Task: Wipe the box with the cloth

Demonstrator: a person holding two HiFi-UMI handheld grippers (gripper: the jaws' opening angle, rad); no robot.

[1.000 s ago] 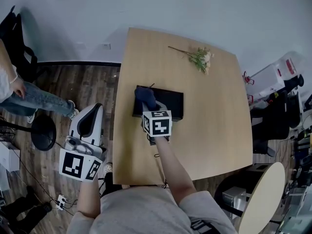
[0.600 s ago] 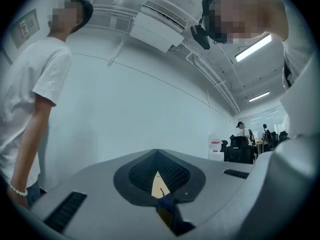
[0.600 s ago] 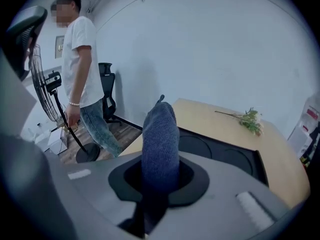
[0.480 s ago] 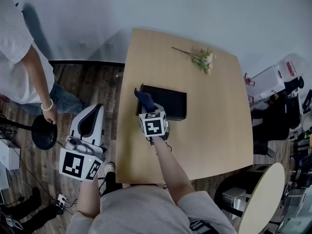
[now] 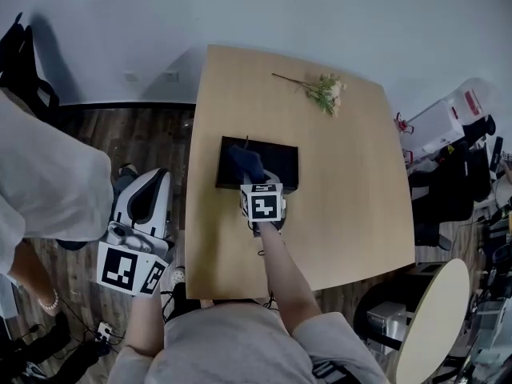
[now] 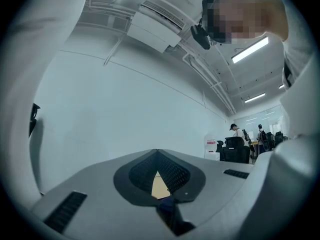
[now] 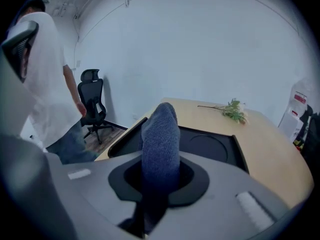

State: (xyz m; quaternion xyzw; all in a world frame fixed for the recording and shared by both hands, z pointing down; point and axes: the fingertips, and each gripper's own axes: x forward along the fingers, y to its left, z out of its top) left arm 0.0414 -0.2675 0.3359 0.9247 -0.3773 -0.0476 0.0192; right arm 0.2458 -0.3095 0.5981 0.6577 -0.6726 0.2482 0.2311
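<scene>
The right claw [image 5: 254, 178] grips the cloth [image 5: 244, 160] on the box [image 5: 282, 160]; the left claw [image 5: 148, 184] hangs clenched, empty. Unbraced, the box may slide.

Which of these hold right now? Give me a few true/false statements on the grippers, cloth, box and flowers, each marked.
1. The right gripper is shut on the cloth. True.
2. In the head view the cloth sits over the left part of the box. True.
3. The left gripper steadies the box. False: it is off the table's left side, shut, with nothing between its jaws.
4. The flowers lie on the box. False: they lie on the table near its far edge, apart from the box.
</scene>
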